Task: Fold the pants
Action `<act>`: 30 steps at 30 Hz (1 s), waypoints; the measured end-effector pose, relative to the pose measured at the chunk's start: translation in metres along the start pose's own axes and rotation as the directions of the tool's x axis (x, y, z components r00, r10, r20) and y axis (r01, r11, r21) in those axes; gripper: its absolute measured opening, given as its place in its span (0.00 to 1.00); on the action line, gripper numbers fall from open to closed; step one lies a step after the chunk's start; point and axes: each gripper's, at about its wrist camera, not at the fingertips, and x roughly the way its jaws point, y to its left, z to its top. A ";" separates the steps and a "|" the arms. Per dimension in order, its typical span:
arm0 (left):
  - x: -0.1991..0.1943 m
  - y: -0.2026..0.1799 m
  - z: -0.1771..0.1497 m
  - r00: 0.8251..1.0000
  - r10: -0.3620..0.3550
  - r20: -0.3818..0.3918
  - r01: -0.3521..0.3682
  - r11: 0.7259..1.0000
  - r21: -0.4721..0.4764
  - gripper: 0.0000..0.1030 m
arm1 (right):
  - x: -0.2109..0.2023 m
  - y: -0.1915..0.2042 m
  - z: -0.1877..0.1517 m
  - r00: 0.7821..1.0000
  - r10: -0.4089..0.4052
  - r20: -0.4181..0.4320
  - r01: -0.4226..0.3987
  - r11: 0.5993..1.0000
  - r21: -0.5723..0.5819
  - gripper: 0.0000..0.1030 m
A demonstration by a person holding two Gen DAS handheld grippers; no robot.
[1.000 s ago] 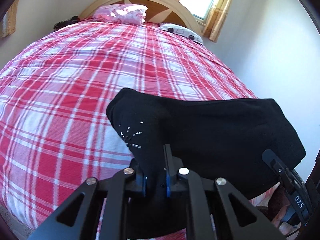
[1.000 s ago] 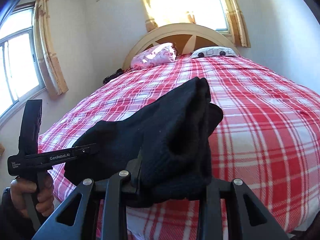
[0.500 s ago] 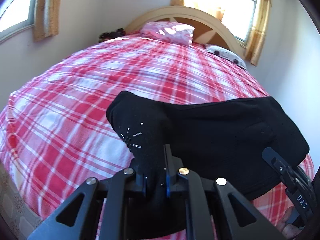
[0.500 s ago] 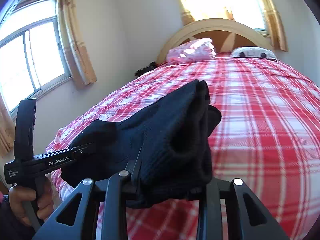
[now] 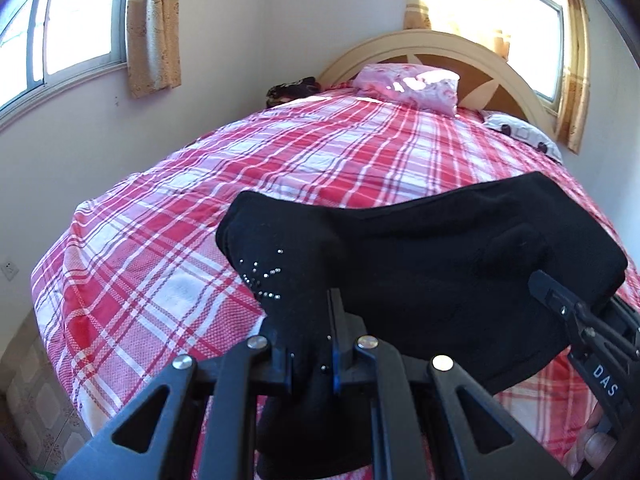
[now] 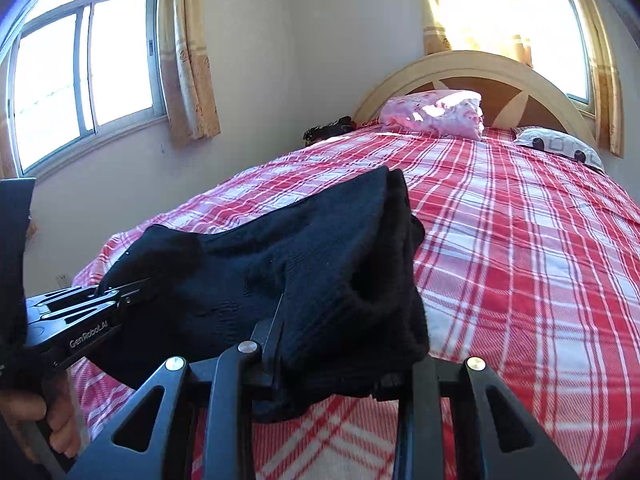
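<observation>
While both grippers lift the black pants [image 5: 420, 264] above the red plaid bedspread [image 5: 168, 248], the left gripper [image 5: 312, 344] is clamped tight on a thin corner of cloth studded with rhinestones [image 5: 262, 276], a detail only the left wrist view shows. Only the right wrist view reveals the thick folded bundle gripped between the wider-set jaws of the right gripper [image 6: 344, 344], and a person's hand [image 6: 44, 420] on the left handle.
</observation>
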 end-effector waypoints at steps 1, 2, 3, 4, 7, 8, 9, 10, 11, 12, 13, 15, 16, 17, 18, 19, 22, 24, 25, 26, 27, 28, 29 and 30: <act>0.005 0.002 -0.002 1.000 0.009 -0.009 -0.009 1.000 -0.002 0.13 | 0.009 0.002 0.001 1.000 -0.002 -0.012 0.002 1.000 -0.012 0.31; 0.010 0.002 -0.004 1.000 0.017 -0.018 -0.017 1.000 -0.002 0.13 | 0.019 0.004 0.002 1.000 -0.013 -0.024 0.012 1.000 -0.027 0.31; 0.013 0.002 -0.004 0.999 0.024 -0.024 -0.024 1.000 0.001 0.13 | 0.027 0.005 0.002 0.999 -0.024 -0.032 0.023 0.999 -0.036 0.31; 0.017 0.001 -0.006 0.999 0.029 -0.029 -0.029 1.000 0.003 0.13 | 0.034 0.004 0.001 0.999 -0.032 -0.041 0.031 0.999 -0.041 0.31; 0.025 -0.002 -0.010 0.998 0.044 -0.039 -0.043 0.999 0.024 0.13 | 0.052 0.000 -0.003 0.996 -0.050 -0.070 0.048 0.998 -0.036 0.31; 0.026 -0.004 -0.012 0.998 0.054 -0.038 -0.053 0.998 0.036 0.13 | 0.055 0.000 -0.006 0.996 -0.058 -0.074 0.055 0.998 -0.043 0.31; 0.029 -0.007 -0.013 0.997 0.067 -0.038 -0.065 0.997 0.049 0.13 | 0.059 0.000 -0.008 0.995 -0.064 -0.081 0.060 0.997 -0.053 0.31; 0.030 -0.009 -0.014 0.996 0.076 -0.040 -0.073 0.996 0.059 0.13 | 0.062 0.000 -0.010 0.993 -0.068 -0.091 0.063 0.996 -0.058 0.31; 0.033 -0.010 -0.016 0.995 0.087 -0.042 -0.084 0.994 0.071 0.14 | 0.068 -0.002 -0.010 0.992 -0.067 -0.110 0.061 0.997 -0.053 0.31; 0.034 -0.012 -0.017 0.994 0.099 -0.040 -0.095 0.992 0.082 0.15 | 0.071 -0.005 -0.010 0.990 -0.064 -0.122 0.059 0.997 -0.044 0.31; 0.035 -0.015 -0.019 0.992 0.119 -0.035 -0.115 0.988 0.104 0.16 | 0.074 -0.008 -0.010 0.989 -0.055 -0.137 0.051 0.998 -0.030 0.31; 0.036 -0.021 -0.021 0.986 0.164 -0.020 -0.160 0.977 0.143 0.21 | 0.078 -0.015 -0.013 0.986 -0.035 -0.161 0.036 0.999 0.001 0.34; 0.037 -0.022 -0.022 0.983 0.181 -0.017 -0.176 0.972 0.154 0.23 | 0.081 -0.020 -0.014 0.984 -0.020 -0.176 0.025 0.999 0.026 0.36; 0.037 -0.024 -0.022 0.979 0.203 -0.013 -0.198 0.966 0.166 0.27 | 0.084 -0.023 -0.016 0.982 -0.009 -0.186 0.018 0.999 0.044 0.37; 0.037 -0.024 -0.023 0.976 0.217 -0.011 -0.212 0.962 0.170 0.34 | 0.086 -0.028 -0.017 0.981 0.009 -0.193 0.005 0.997 0.073 0.46; 0.036 -0.022 -0.022 0.972 0.235 -0.010 -0.230 0.958 0.171 0.41 | 0.088 -0.033 -0.018 0.980 0.018 -0.198 0.002 0.995 0.100 0.59; 0.028 -0.008 -0.021 0.960 0.278 -0.011 -0.273 0.949 0.159 0.80 | 0.091 -0.056 -0.024 0.974 0.060 -0.220 -0.010 0.975 0.224 0.74; 0.021 0.012 -0.023 0.970 0.238 -0.043 -0.231 0.965 0.122 0.96 | 0.085 -0.069 -0.030 0.973 0.128 -0.192 -0.065 0.951 0.302 0.74; 0.018 0.024 -0.024 0.975 0.213 -0.062 -0.207 0.974 0.092 0.97 | 0.080 -0.073 -0.032 0.975 0.130 -0.178 -0.067 0.945 0.320 0.74; 0.015 0.040 -0.026 0.981 0.170 -0.088 -0.167 0.985 0.045 0.98 | 0.072 -0.077 -0.036 0.981 0.114 -0.157 -0.055 0.941 0.335 0.74; 0.014 0.048 -0.028 0.983 0.149 -0.104 -0.148 0.989 0.017 0.98 | 0.065 -0.078 -0.038 0.985 0.101 -0.136 -0.049 0.937 0.345 0.74; 0.013 0.059 -0.030 0.984 0.128 -0.126 -0.132 0.991 -0.022 0.98 | 0.056 -0.080 -0.040 0.991 0.088 -0.104 -0.046 0.934 0.353 0.74; 0.012 0.066 -0.032 0.983 0.118 -0.143 -0.126 0.991 -0.049 1.00 | 0.048 -0.079 -0.040 0.994 0.070 -0.082 -0.036 0.935 0.352 0.74; 0.012 0.071 -0.033 0.982 0.107 -0.154 -0.119 0.990 -0.071 1.00 | 0.040 -0.078 -0.040 0.997 0.044 -0.062 -0.020 0.939 0.343 0.74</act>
